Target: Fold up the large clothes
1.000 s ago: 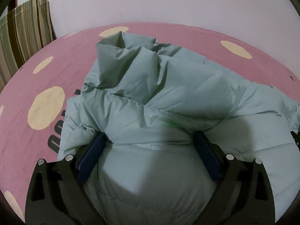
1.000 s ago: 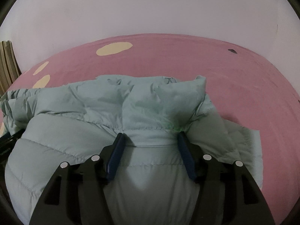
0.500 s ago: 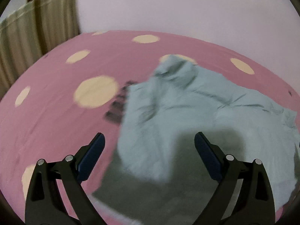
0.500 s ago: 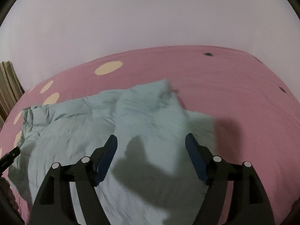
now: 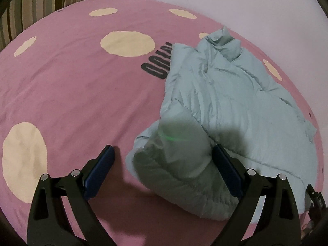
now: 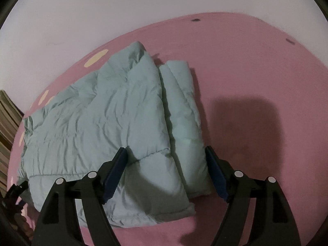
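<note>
A pale blue-green puffer jacket point(image 5: 231, 102) lies folded in a bulky heap on the pink bed sheet point(image 5: 71, 102). My left gripper point(image 5: 163, 147) hovers over the jacket's near left end with its jaws wide open; the blue pads point(image 5: 100, 168) press on nothing. In the right wrist view the jacket point(image 6: 98, 127) shows a top layer and a narrower folded strip along its right side. My right gripper point(image 6: 165, 149) hangs above the jacket's near right corner, open, with fabric below the jaws but not gripped.
The sheet carries cream dots point(image 5: 127, 43) and dark printed letters point(image 5: 157, 63). A striped cushion point(image 5: 41, 4) stands at the bed's far left, and a pale wall point(image 6: 143, 10) runs behind. Bare sheet point(image 6: 256, 102) lies right of the jacket.
Both grippers had a raised fold of the jacket between their jaws. They have let it go and drawn back, and the right jaws have widened. The jacket now lies flat and folded.
</note>
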`<state>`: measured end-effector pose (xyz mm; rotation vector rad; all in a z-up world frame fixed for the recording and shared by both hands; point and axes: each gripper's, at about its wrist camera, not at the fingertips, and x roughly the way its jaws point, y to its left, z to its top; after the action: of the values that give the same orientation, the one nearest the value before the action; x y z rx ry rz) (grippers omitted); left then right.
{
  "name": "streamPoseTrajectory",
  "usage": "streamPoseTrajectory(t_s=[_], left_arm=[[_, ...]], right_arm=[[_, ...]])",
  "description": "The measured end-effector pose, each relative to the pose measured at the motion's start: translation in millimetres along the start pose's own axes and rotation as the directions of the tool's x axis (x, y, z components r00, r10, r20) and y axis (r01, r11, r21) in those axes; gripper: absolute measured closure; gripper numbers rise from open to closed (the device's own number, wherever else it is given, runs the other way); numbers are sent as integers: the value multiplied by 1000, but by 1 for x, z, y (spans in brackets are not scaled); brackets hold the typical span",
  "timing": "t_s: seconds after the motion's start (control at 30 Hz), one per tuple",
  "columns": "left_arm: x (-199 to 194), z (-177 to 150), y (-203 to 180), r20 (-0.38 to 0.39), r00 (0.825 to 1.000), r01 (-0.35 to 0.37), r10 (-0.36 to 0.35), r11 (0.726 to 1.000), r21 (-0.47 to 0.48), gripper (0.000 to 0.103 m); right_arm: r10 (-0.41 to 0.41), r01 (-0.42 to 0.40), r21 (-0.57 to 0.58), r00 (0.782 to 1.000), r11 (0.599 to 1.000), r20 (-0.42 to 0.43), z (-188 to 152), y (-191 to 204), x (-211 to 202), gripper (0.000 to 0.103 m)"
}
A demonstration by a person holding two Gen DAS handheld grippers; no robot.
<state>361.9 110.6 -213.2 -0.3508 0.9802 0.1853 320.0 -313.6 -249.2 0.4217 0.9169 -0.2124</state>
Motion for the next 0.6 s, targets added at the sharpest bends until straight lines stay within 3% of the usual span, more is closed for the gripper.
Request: streamPoseTrajectory(t_s=[0.03,0.07,0.1,0.2,0.3,0.4,0.6], left_arm=[[0,0,-1,5,1000,1,-1,1000,3,15],[0,0,-4,11,1000,8,-8,1000,18,31],[0,-1,-10,7,1000,27,-27,999,45,45],[-4,-4,-24,19,999,30,-32,995,95,68],[-7,-5,-29,25,999,29,-32,994,105,78],[-12,-7,-31,34,999,29,-33,993,111,86],[-26,-12,-30,46,999,22,-27,994,103,90]], right_arm=[[-6,6,-6,1000,1000,2,-1,1,0,28],[-7,7,-13,1000,1000,2,-2,2,0,28],[1,-1,-19,1000,1000,-1,-3,3,1,36],[37,-38,-42,999,998,-12,-4,9,-1,61],[54,-55,-68,999,996,-4,-6,15,-7,75],[83,-83,-53,997,995,4,-8,12,-14,81],[121,-120,-31,992,992,22,-14,7,-30,85]])
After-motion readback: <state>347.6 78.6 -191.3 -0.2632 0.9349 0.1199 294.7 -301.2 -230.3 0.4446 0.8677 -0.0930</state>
